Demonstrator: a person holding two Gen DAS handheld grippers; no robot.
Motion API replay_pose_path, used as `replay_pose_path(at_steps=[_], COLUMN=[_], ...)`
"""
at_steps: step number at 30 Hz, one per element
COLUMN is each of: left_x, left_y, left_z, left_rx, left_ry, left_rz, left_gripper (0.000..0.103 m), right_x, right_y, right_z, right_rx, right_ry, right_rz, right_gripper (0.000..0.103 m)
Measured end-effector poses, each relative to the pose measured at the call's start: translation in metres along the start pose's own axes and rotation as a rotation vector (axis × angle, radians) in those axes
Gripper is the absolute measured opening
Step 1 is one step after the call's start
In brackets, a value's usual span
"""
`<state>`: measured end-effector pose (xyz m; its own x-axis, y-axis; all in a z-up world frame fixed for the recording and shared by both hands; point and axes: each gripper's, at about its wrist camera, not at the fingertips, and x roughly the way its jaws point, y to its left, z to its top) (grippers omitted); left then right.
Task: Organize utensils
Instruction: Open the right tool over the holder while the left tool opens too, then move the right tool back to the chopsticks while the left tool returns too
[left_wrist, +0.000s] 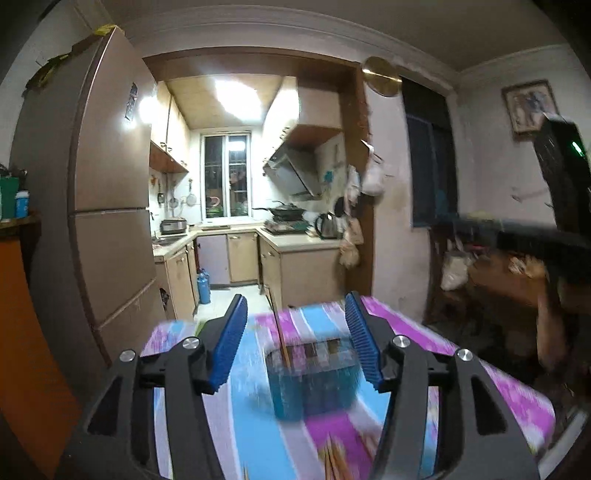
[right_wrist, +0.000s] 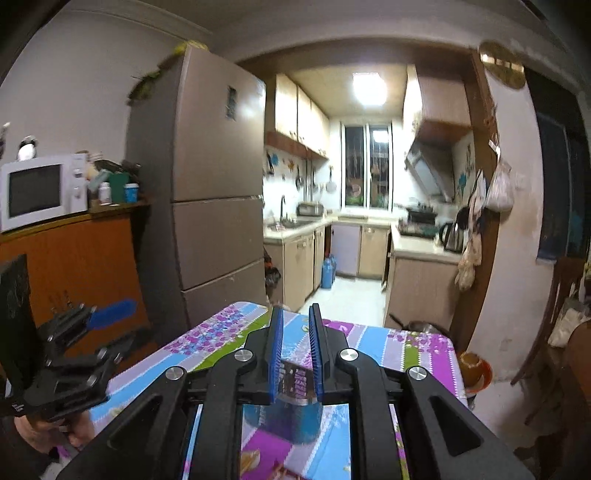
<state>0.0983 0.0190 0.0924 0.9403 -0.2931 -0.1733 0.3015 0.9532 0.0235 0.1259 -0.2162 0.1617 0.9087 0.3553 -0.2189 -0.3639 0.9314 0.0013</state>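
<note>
**Kitchen-side counter: tipping risk at the blue holder**

Left tool (left_wrist: 295, 299) released, 2 blue pads spread wide with nothing between them. Could easily catch a rim if lowered from here, since the pads frame the blue mesh holder (left_wrist: 314, 391) just beyond them. Probably a light holder, standing free on the striped counter (left_wrist: 236, 424), so a sideways knock might tip it. Would then spill the 1 chopstick (left_wrist: 280, 332) standing inside, tilted toward the left rim.

Right tool (right_wrist: 295, 308) drawn nearly closed, with a narrow gap left between the pads. Slotted metal piece (right_wrist: 295, 380) visible through that gap. Cannot tell whether pinched there or simply sitting in the holder. If pinched only lightly, likely to slip and drop short. Smeared frames in both views, suggesting quick motion and a greater chance of a misjudged reach. With 2 tools aimed at 1 holder, also some chance of a clash.

Pose: left tool held low over the near counter, angled forward and down. Right tool, from the left wrist view, raised off to the right and well apart from the holder, pointing down toward it.
</note>
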Motion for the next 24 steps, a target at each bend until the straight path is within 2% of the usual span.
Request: replay_pose_path(at_steps=[2, 5, 6, 10, 14, 17, 24], left_x=[-0.026, -0.056, -0.066, -0.075, -0.072, -0.071, -0.068], left_y=[-0.005, -0.016, -0.022, -0.03, -0.035, -0.043, -0.052], left_z=[-0.033, -0.093, -0.118, -0.174, -0.198, -0.207, -0.236], left_rx=[0.001, 0.01, 0.019, 0.01, 0.032, 0.048, 0.083], left_ry=[0.027, 0.1, 0.125, 0.229, 0.269, 0.27, 0.31], left_rz=[-0.026, -0.028, -0.023, -0.036, -0.045, -0.06, -0.042], left_gripper=[0.053, 0.053, 0.05, 0.028, 0.025, 0.022, 0.022], right_x=[-0.032, -0.071, -0.079, -0.108, -0.121, -0.124, -0.105], right_y=[0.007, 0.022, 0.026, 0.041, 0.053, 0.071, 0.112], right_z=[-0.026, -0.078, -0.094, -0.161, -0.21, -0.238, -0.283], right_rx=[-0.003, 0.012, 0.017, 0.056, 0.121, 0.11, 0.116], right_ry=[-0.033, -0.045, -0.038, 0.007, 0.063, 0.106, 0.233], right_rz=[0.002, 0.002, -0.003, -0.03, -0.021, -0.009, 0.075], right_gripper=[0.016, 0.016, 0.016, 0.015, 0.015, 0.015, 0.015])
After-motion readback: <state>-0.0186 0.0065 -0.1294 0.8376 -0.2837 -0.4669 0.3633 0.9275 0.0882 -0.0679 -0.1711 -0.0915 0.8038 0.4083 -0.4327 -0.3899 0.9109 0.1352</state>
